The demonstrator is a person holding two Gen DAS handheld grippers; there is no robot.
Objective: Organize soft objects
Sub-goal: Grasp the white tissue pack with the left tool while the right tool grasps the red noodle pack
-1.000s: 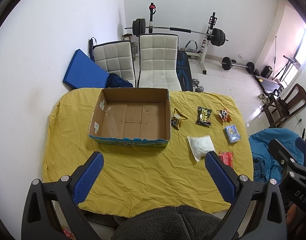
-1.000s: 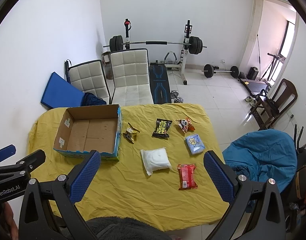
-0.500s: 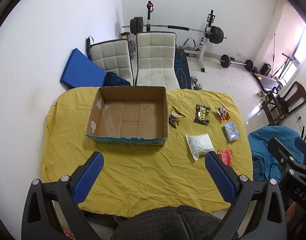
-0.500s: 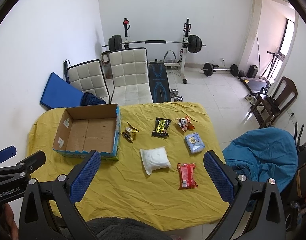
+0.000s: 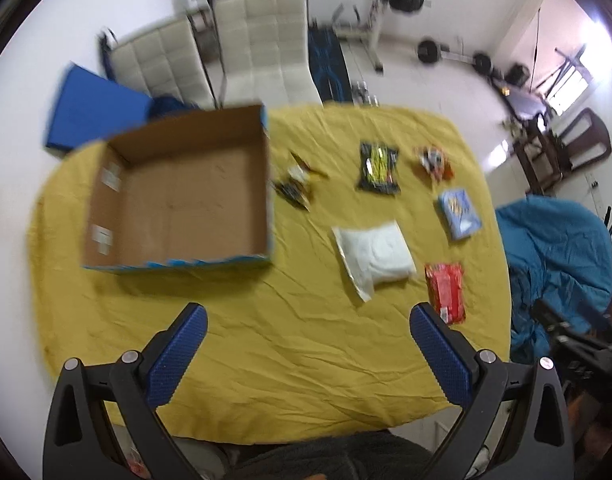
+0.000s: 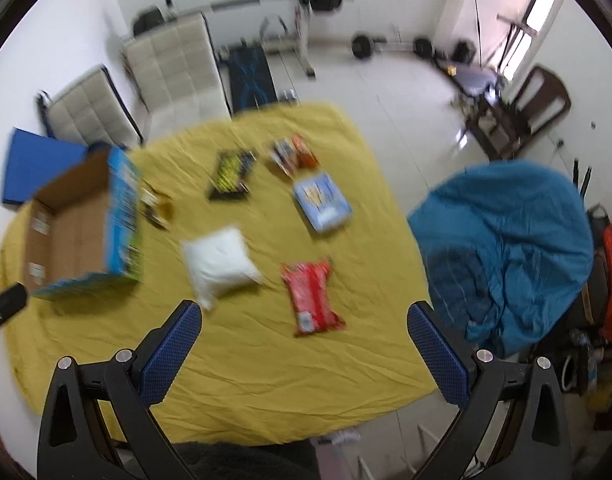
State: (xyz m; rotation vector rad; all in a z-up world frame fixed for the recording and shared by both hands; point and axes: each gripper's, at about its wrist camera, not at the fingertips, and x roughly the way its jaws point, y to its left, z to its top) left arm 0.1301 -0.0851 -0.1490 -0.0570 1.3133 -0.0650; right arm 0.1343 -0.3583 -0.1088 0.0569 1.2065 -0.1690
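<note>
From my seat I start at the far left of the worktop [image 5: 234, 360], which is draped in a yellow cloth, where the cardboard box [image 5: 178, 196] sits open-topped and empty, presumably the bin these soft things are meant to go into. Just beside its right wall lies a small dark crumpled wrapper [image 5: 296, 184], and further right a black packet with yellow print [image 5: 378, 168], then a small orange-and-white packet [image 5: 434, 160] near the far edge. Nearer to me are the white soft pouch [image 5: 376, 256], the light blue pack [image 5: 460, 216] and the red packet [image 5: 446, 292], all apart from one another in a loose spread (laid out that way, I judge, so each can be taken singly). My left tongs [image 5: 308, 352] hang above the near edge of the cloth with jaws wide apart and nothing between them, aimed roughly between box and pouch. My right tongs [image 6: 304, 344] are likewise spread and empty, the red packet [image 6: 312, 296] lying just ahead between their tips, so I'd guess it is the easiest first pick. Both views are motion-blurred, so labels are unreadable. Nothing is in the box yet.
</note>
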